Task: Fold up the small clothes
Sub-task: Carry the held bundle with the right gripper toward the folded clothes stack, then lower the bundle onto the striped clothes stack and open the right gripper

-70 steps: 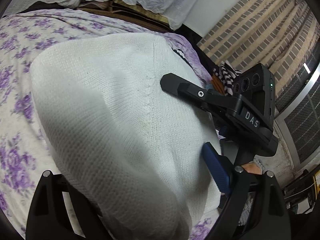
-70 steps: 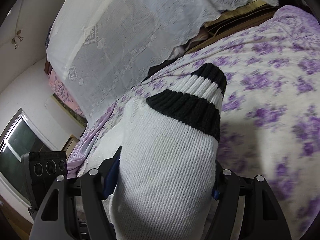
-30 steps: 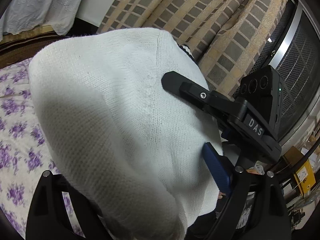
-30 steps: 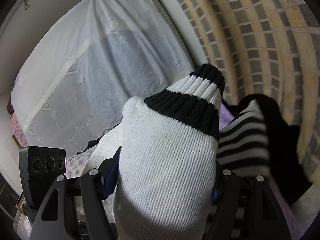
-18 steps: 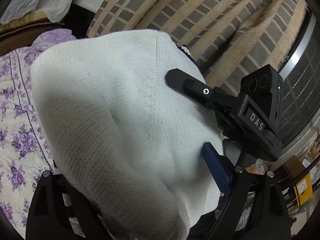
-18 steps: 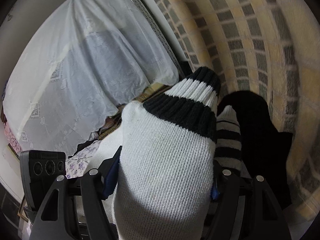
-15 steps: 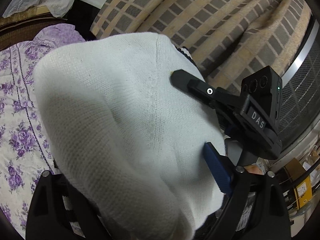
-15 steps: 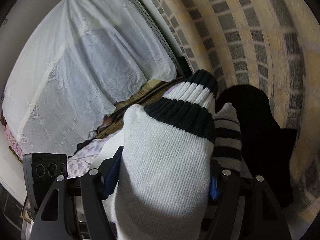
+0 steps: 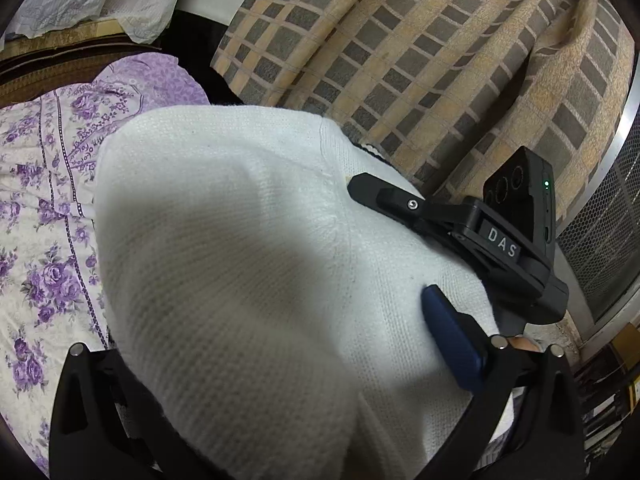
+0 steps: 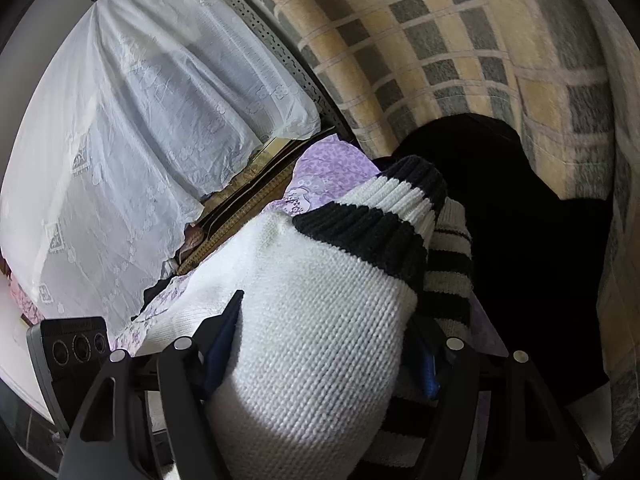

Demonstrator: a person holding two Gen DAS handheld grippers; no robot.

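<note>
White knit garment (image 9: 248, 272) with a black-striped cuff (image 10: 372, 220) is bunched up and held above the purple floral bed (image 9: 44, 216), near a checked curtain (image 9: 420, 52). The left gripper (image 9: 280, 364) fingers are closed on a thick fold of it; the right gripper (image 10: 320, 344) fingers pinch the cuffed end. A striped piece (image 10: 448, 272) and a dark garment (image 10: 532, 240) lie beyond. To fold well, it is probably best to lower both ends together onto bare bedspread, keeping the fabric taut, edges aligned.
</note>
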